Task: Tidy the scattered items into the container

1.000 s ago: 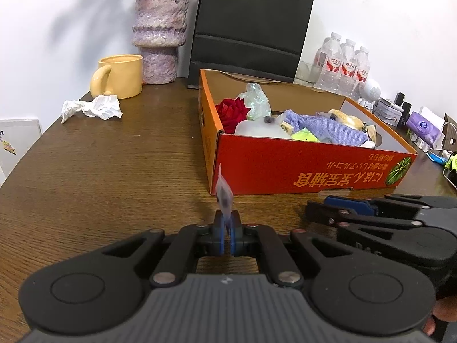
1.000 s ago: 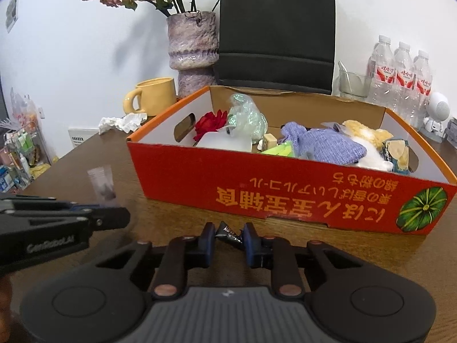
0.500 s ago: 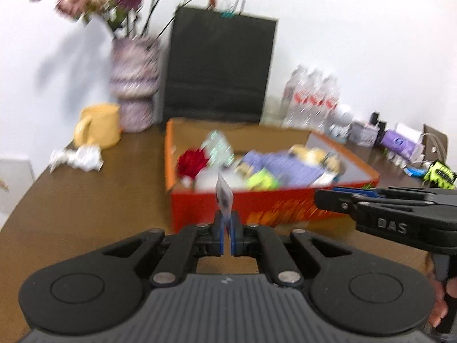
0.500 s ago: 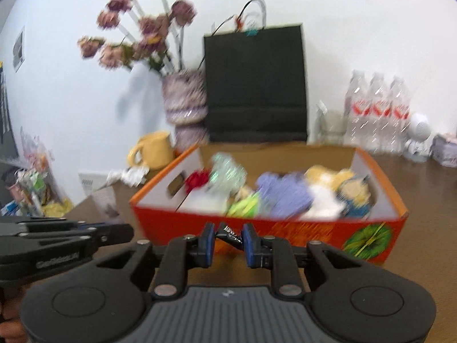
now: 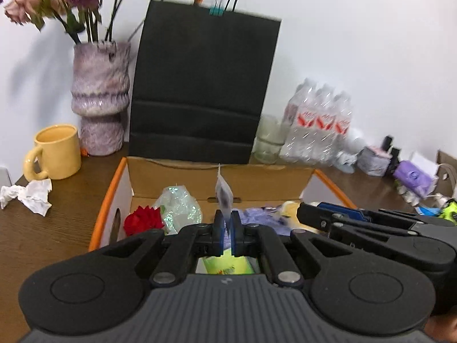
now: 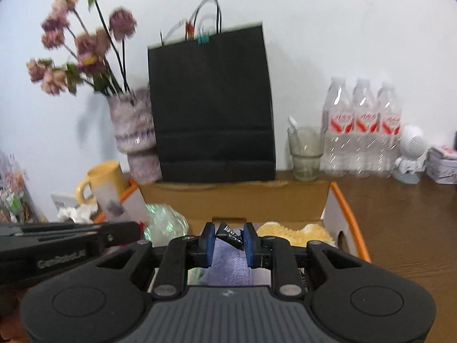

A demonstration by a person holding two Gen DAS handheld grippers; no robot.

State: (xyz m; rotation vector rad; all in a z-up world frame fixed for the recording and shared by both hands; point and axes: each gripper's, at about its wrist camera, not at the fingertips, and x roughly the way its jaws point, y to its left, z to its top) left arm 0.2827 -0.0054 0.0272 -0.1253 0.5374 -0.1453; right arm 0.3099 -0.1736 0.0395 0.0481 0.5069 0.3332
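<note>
Left gripper (image 5: 227, 230) pinches a small clear sachet (image 5: 223, 195); right gripper (image 6: 228, 241) pinches a black wrapper (image 6: 230, 235), poss. candy, both above orange box (image 6: 350, 214).

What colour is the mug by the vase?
Yellow. The mug shows best in the left wrist view.

both wrist views look forward, close over the orange box (image 5: 110, 200), sharing the black bag (image 6: 211, 105).
</note>
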